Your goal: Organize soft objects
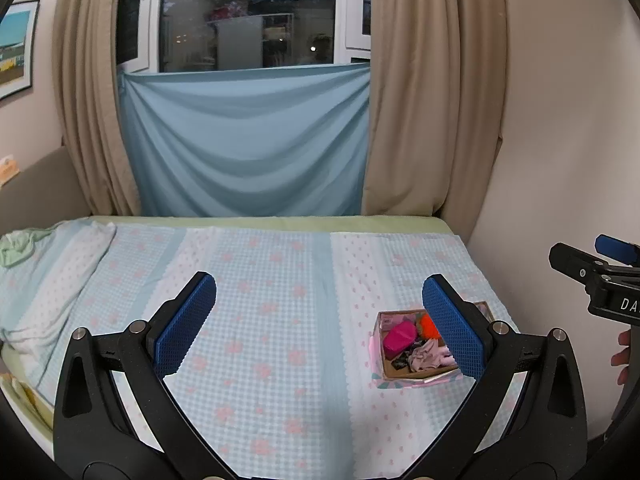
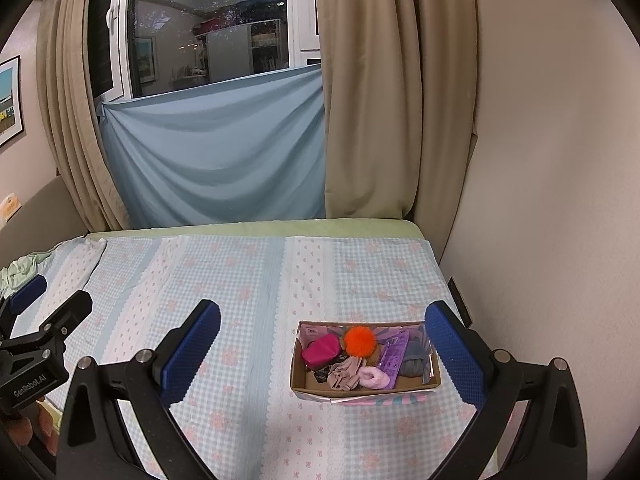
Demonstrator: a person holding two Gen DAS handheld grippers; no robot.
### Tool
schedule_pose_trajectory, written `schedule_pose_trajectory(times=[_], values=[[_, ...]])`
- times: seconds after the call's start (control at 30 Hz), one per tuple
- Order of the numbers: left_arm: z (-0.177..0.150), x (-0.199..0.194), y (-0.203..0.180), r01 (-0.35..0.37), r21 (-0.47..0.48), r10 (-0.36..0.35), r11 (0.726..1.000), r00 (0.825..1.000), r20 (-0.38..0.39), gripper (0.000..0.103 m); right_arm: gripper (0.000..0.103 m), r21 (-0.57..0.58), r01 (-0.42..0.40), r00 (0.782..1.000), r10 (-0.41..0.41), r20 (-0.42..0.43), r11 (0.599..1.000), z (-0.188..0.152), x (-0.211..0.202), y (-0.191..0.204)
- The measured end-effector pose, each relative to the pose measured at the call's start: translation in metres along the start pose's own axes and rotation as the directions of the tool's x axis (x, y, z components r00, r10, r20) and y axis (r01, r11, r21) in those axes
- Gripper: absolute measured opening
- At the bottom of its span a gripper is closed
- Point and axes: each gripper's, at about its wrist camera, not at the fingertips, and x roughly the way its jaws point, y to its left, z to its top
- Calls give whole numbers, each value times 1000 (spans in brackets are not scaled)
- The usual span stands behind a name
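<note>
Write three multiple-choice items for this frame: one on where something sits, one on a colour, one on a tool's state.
1. Where does the cardboard box stand?
A. on the bed's right side, toward the wall
B. on the windowsill
C. on the floor

2. What colour is the fluffy pom-pom in the box?
A. green
B. orange
C. white

3. How is the right tool?
A. shut on a pouch
B. shut on nothing
C. open and holding nothing

Key:
1. A: the box rests on the checked bedspread on the side by the wall.
2. B: it is bright orange, beside the pink pouch.
3. C: its blue pads stand wide apart with only bed and box between them.
</note>
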Motion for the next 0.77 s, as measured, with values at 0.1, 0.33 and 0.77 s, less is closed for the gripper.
schedule_pose_trajectory(times=[0.1,0.33,0.77], values=[[0,-1,0,10,-4,-10,1000,1000,10,103,102,-1,-1,1000,1,3,1000,0,-1,0],[2,-5,-1,21,-18,-20,1000,999,44,103,102,1,-2,1000,2,6,1000,2,-1,-1],[8,6,-4,-71,5,70,997,994,79,103,102,-6,-2,1000,2,-11,1000,5,8,2]])
